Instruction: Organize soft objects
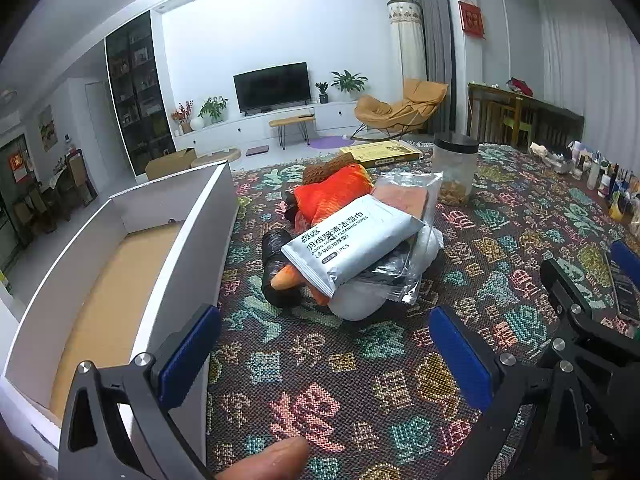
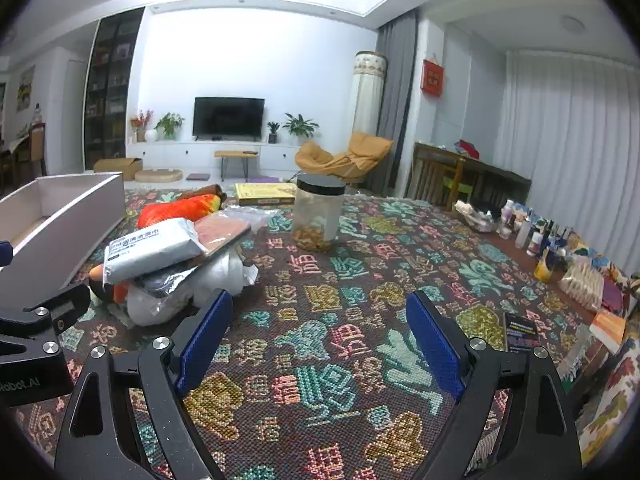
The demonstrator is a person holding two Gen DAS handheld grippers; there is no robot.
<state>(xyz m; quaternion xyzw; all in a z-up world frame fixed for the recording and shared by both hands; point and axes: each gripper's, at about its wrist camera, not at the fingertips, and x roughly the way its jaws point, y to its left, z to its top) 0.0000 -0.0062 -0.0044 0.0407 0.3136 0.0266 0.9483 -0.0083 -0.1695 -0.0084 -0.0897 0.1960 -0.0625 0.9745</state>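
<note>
A heap of soft things lies on the patterned cloth (image 1: 360, 380). On top is a grey pack of cleaning wipes (image 1: 352, 240) (image 2: 152, 246). Behind it lies an orange-red plush toy (image 1: 334, 192) (image 2: 180, 206), beside it a clear bag with a pink cloth (image 1: 404, 196) (image 2: 224, 232). A white bundle (image 1: 360, 300) (image 2: 220, 276) and a black roll (image 1: 276, 252) sit underneath. My left gripper (image 1: 324, 336) is open, short of the heap, nothing between its blue pads. My right gripper (image 2: 320, 320) is open to the right of the heap. An open white box (image 1: 200, 220) (image 2: 80, 208) stands left of the heap.
A clear jar with a black lid (image 1: 456, 168) (image 2: 318, 212) stands behind the heap, a flat yellow box (image 1: 384, 152) (image 2: 264, 194) beyond it. Bottles and small items (image 2: 540, 236) line the right edge. A dark booklet (image 2: 522, 332) lies near the right gripper.
</note>
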